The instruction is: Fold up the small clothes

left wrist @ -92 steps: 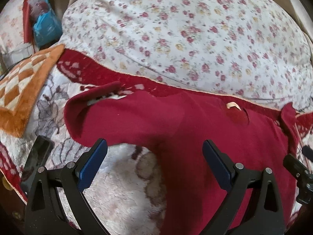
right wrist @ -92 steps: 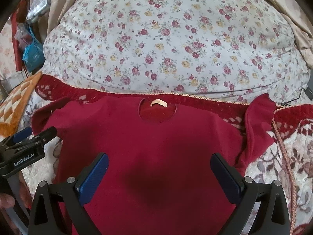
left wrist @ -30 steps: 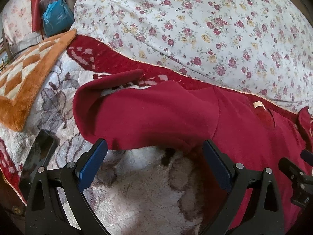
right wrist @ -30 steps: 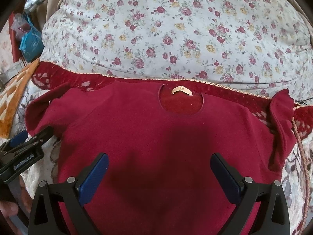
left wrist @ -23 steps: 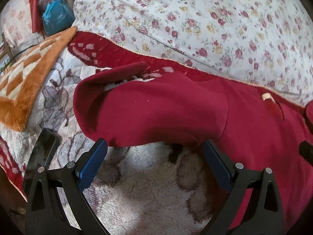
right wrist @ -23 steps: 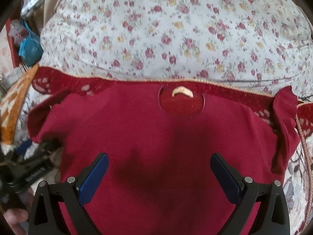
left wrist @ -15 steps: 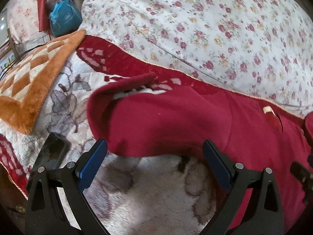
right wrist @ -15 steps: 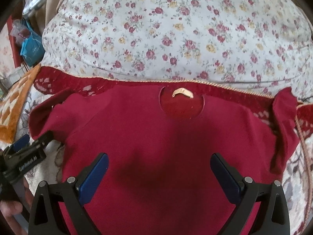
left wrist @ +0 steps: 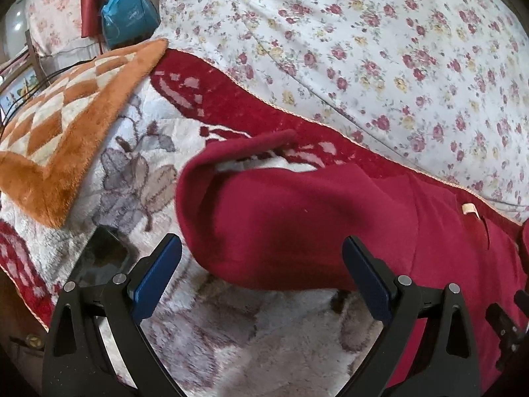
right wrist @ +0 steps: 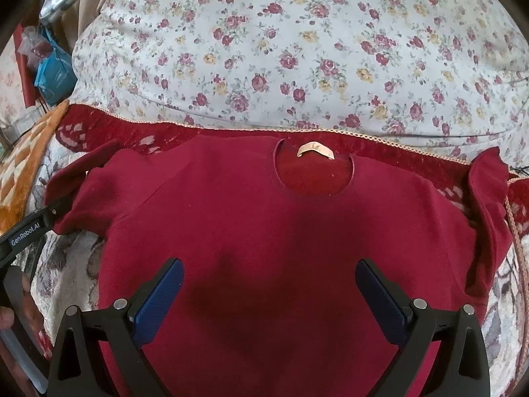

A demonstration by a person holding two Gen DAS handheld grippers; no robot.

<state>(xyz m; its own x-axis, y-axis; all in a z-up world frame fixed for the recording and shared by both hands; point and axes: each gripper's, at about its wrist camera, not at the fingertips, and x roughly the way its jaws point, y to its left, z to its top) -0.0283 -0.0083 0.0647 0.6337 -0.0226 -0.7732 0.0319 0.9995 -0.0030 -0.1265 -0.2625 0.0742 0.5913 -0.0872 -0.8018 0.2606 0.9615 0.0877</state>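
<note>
A dark red sweatshirt lies flat, neckline toward the top of the frame, on a plush patterned blanket. The right gripper hovers over its middle, jaws spread wide and empty. The left gripper, likewise released, sits at the left sleeve. A floral duvet fills the upper frame.

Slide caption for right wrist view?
Open right gripper hovers over red shirt spread flat below floral duvet.
</note>
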